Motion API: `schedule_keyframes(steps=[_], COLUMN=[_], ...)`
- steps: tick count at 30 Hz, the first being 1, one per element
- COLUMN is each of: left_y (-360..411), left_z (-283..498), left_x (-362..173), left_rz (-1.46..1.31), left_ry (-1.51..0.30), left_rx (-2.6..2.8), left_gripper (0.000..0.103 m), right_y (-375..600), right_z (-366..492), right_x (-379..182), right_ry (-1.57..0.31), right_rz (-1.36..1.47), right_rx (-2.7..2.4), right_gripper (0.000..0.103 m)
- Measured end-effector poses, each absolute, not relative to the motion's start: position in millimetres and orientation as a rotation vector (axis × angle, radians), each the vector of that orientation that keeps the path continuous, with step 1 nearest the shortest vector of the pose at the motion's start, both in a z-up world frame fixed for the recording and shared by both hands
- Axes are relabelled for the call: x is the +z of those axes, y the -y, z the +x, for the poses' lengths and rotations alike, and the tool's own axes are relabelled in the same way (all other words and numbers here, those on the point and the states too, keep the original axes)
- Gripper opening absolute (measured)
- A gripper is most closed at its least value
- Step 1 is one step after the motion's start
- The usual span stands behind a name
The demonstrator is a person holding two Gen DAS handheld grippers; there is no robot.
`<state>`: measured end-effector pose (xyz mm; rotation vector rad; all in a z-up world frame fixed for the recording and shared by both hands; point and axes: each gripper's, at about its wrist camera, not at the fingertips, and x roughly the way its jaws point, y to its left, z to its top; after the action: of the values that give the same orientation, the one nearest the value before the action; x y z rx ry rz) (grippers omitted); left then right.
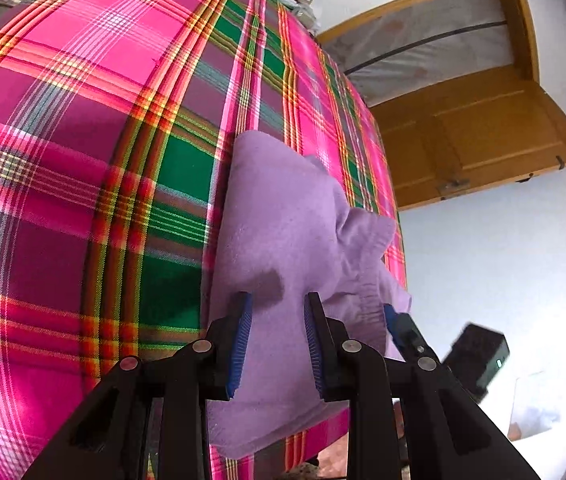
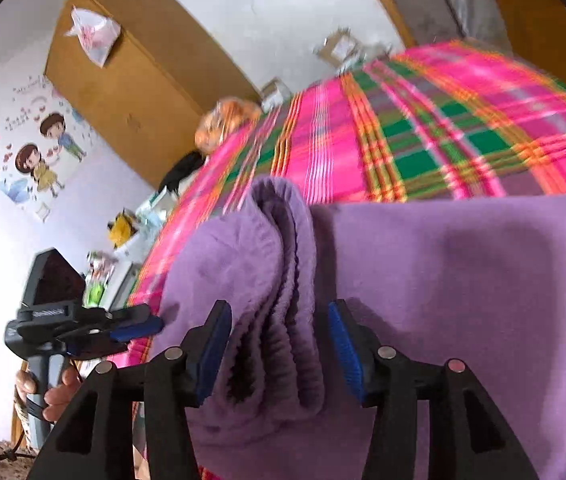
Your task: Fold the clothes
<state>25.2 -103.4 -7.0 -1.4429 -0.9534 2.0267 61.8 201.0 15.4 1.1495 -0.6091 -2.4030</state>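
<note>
Plaid bedspread (image 1: 83, 160) for a work surface, with purple fleece trousers (image 1: 283, 220) heaped at its near edge and partly overhanging it. Right gripper (image 2: 279, 312) released, jaws wide around the bunched elastic waistband (image 2: 279, 260), pads not pressing. Left gripper (image 1: 278, 304) low over the cloth at that same edge, jaws part-way apart; cannot tell whether pinching a fold. Likely trouble: with nothing pinned, could slide off the edge or slump out of its fold; dragging one-handed would skew the layers.
</note>
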Motion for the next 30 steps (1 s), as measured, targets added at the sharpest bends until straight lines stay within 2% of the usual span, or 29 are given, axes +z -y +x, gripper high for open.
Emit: schedule_keyframes(steps=[5,6,7,10,20,27,30], left_y=[107,108,109,108,112,94,93], left_z=[26,27,27,26,32,30,31], left_x=[-5,-5,-6,-8,-3,-6,-8], left_rz=[-1.447,-1.449,-1.452,-1.457,-1.433,-1.462,-1.471], left_ry=[0.952,0.950,0.949,0.957,0.963,0.931,0.923], left_rx=[2.036,2.038,2.039,2.041,2.049,2.021,2.018], left_gripper=[0.029,0.029,0.029,0.029,0.030,0.030,0.030], right_y=[-193,-191,-188,-189,-215,-225,-221], right_z=[51,50,51,58,91,97,97], right_x=[8,8,9,16,43,19,13], right_ry=[0.653,0.650,0.632,0.610,0.761,0.737,0.644], right_rz=[1.168,1.166,1.159,1.134,1.042,1.124,1.144], right_rx=[-2.335,-2.326,-2.332,-2.351,-2.402,-2.477,-2.536], right_gripper=[0.050,0.042,0.029,0.023,0.022,0.022,0.024])
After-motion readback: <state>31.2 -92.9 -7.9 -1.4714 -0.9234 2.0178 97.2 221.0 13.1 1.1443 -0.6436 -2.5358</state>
